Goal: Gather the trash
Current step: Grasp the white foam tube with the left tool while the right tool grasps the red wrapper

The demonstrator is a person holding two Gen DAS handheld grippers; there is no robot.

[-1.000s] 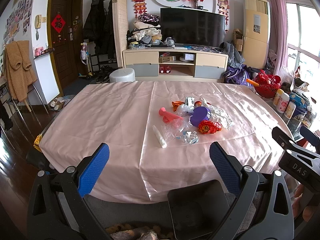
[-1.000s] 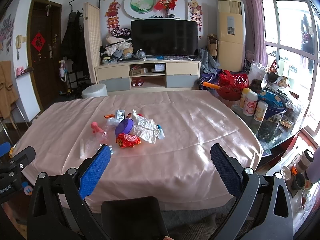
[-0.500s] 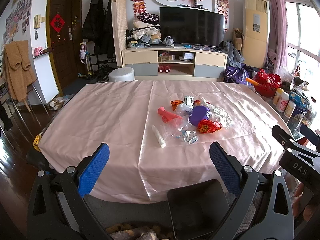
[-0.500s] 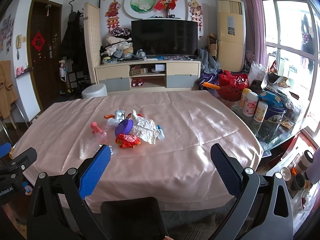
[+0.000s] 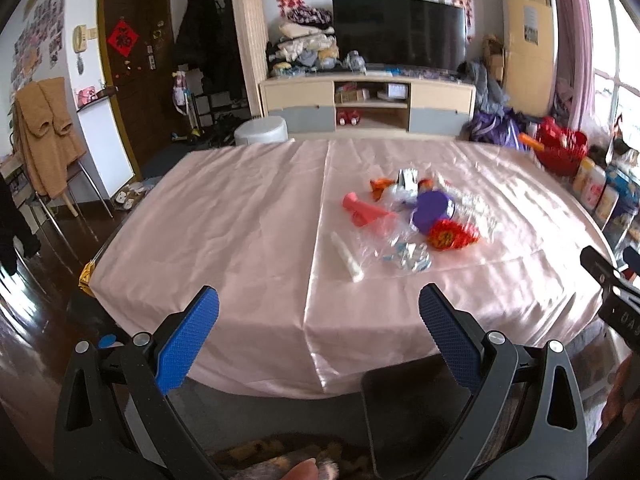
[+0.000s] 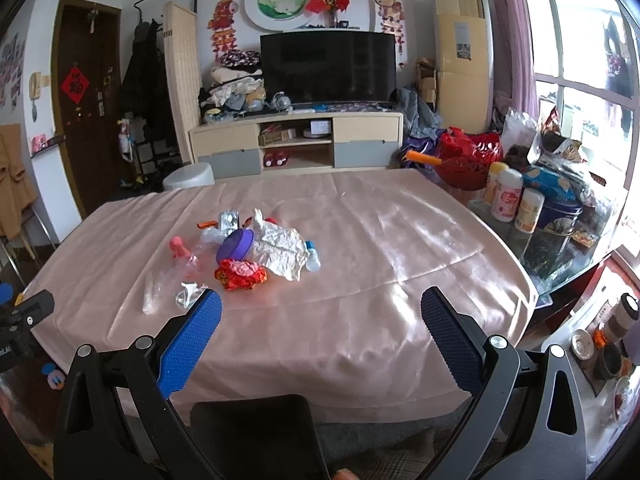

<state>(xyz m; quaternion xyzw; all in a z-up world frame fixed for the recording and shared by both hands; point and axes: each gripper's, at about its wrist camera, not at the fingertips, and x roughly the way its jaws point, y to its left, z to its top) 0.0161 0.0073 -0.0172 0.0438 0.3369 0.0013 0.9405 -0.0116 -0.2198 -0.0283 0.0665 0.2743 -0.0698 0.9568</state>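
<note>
Both of our grippers are spread wide and grasp nothing: the left gripper (image 5: 319, 316) and the right gripper (image 6: 321, 318) hang off the near edge of the tabletop (image 6: 400, 240), which a pink satin cloth covers. We see the trash in one loose heap, left of the middle in the right wrist view, well apart from either tool. A purple lid (image 6: 236, 245) sits at the heap's centre, touching a crumpled white paper (image 6: 282, 252) on its right, with a small blue-capped bottle (image 6: 313, 256) just beside that paper. A red crumpled wrapper (image 6: 239, 274) lies towards the near edge from the lid. A pink funnel-shaped piece (image 5: 362, 212) lies on the heap's left side, and a white tube (image 5: 347, 257) lies nearer us, beside clear plastic film (image 5: 394, 240) and a silvery wrapper (image 5: 408, 258). The left wrist view is blurred, so finer details of the heap are unclear to us.
</note>
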